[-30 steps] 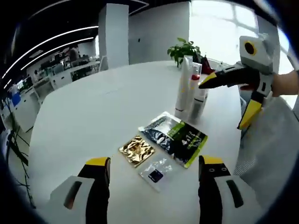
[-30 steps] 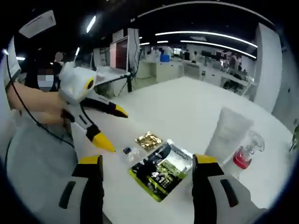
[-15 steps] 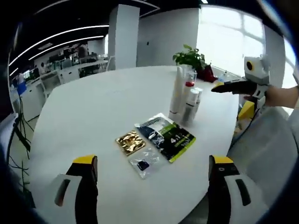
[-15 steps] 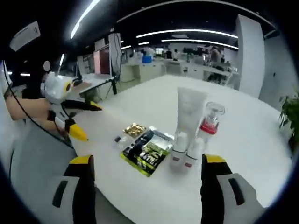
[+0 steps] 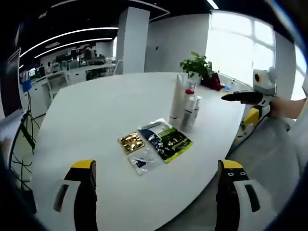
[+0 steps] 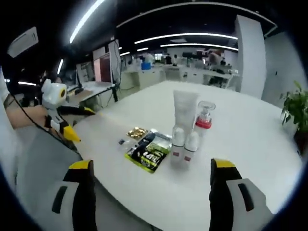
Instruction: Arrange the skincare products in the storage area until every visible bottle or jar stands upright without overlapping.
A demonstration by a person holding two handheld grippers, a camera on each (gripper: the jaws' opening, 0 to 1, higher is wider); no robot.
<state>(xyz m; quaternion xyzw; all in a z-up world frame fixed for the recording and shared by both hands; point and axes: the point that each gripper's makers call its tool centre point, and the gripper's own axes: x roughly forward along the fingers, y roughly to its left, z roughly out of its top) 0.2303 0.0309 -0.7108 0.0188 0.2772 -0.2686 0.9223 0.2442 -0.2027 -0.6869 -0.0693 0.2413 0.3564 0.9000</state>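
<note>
A tall white tube (image 6: 185,112) stands upright on the white table (image 6: 240,144), with a clear bottle with a red base (image 6: 204,115) beside it and two small white bottles (image 6: 184,146) in front. In the left gripper view the same group, tube (image 5: 177,101) and small bottles (image 5: 189,111), stands past flat sachets. My left gripper (image 5: 156,204) is open, back from the table edge, nothing between its jaws. My right gripper (image 6: 154,202) is open too, held off the table's near edge. Each gripper appears in the other's view, left (image 6: 60,113) and right (image 5: 250,98).
A dark green-edged sachet (image 5: 165,140), a gold sachet (image 5: 132,142) and a small clear packet (image 5: 141,161) lie flat near the bottles. A potted plant (image 5: 196,64) stands at the table's far side. A person's arm (image 6: 24,115) holds the left gripper. Office desks lie beyond.
Both grippers have drawn back from the table, so the products look smaller and farther. The right gripper has left the bottles. The products stand as before.
</note>
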